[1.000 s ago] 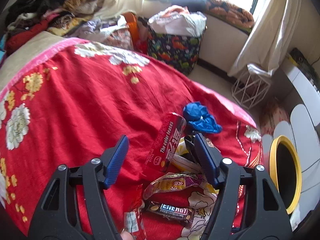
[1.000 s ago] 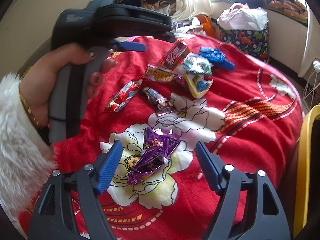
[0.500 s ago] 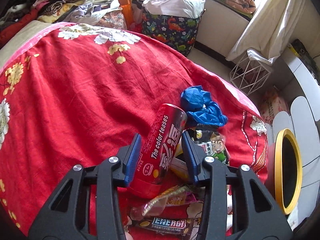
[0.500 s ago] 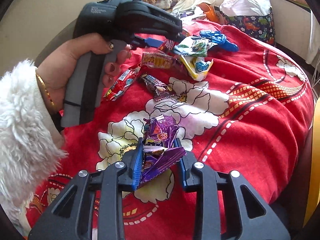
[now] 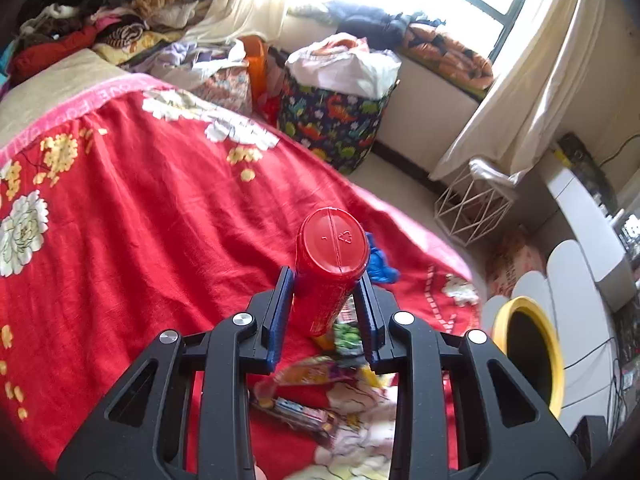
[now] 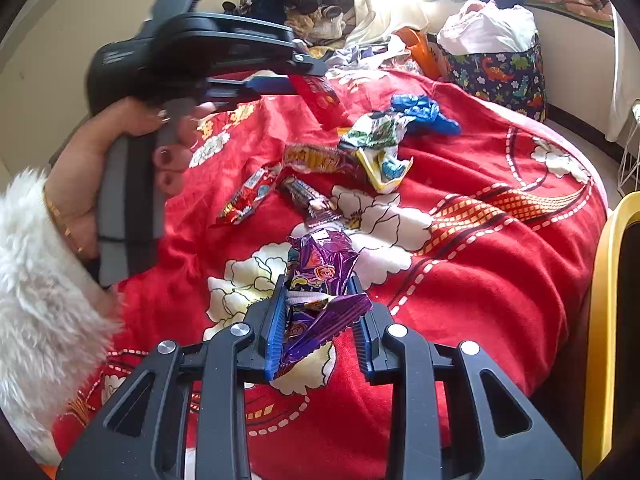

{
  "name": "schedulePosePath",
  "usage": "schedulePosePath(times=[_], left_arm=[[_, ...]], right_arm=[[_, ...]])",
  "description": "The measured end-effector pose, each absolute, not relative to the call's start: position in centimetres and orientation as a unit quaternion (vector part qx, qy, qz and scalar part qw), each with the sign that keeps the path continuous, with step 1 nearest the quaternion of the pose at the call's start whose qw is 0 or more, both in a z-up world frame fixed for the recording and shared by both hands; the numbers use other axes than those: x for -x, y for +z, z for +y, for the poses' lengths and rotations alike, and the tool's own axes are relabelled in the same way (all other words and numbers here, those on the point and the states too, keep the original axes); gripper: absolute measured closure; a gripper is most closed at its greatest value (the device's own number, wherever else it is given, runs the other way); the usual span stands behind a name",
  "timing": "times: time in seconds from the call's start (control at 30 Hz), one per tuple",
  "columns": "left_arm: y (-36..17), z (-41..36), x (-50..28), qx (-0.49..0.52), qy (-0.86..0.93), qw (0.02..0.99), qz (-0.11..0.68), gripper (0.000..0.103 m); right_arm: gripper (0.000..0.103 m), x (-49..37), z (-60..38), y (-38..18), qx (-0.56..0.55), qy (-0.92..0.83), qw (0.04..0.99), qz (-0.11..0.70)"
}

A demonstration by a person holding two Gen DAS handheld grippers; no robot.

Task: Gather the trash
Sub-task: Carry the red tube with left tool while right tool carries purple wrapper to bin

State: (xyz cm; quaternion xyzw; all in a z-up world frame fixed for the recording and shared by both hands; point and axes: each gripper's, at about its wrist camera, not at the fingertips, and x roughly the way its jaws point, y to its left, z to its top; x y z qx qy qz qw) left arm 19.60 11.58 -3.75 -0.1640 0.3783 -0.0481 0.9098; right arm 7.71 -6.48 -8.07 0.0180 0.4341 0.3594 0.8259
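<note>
My left gripper (image 5: 325,286) is shut on a red plastic tube (image 5: 330,268) and holds it lifted above the red bedspread (image 5: 140,220), its cap toward the camera. In the right wrist view the left gripper (image 6: 288,80) holds the tube (image 6: 320,98) in the air. My right gripper (image 6: 318,300) is shut on a crumpled purple wrapper (image 6: 320,280), just above the bedspread. Several more wrappers (image 6: 316,160) and a blue crumpled piece (image 6: 422,110) lie on the bed. A yellow-rimmed bin (image 5: 528,356) stands right of the bed.
A dinosaur-print laundry bag (image 5: 332,124) and a white wire basket (image 5: 472,204) stand on the floor beyond the bed. Piled clothes (image 5: 100,28) lie at the bed's far end. White furniture (image 5: 584,232) is at the right. The bin rim (image 6: 604,320) is close on the right.
My left gripper shut on the red tube and lifted it off the bed, tilting it up. My right gripper shut on the purple wrapper and raised it slightly.
</note>
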Motion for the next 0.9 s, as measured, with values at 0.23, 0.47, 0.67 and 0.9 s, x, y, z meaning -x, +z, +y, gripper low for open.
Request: schedulePosePath(times=[0.23,0.47,0.67,0.9], left_arm=[[-1.7,10.4,-16.6,0.178,-0.062,0.919,0.346,0.08],[-0.5,8.8,-14.6,0.175,-0.072,0.925,0.331,0.08],[-0.1,7.9,-13.5,0.174,-0.077,0.927,0.324,0.08],[0.1,6.7,-12.8,0.172,-0.089,0.927,0.322,0.08]], right_arm=[[0.075,-7.5,-8.1,-6.3,-0.029,0.355,0.836,0.417],[0.075,-7.2,-9.7,-4.7,-0.037,0.347,0.848,0.4],[0.075,-7.5,-10.8,-3.9,-0.043,0.337,0.856,0.389],[0.075,-7.5,-12.4,-3.1,-0.053,0.323,0.866,0.378]])
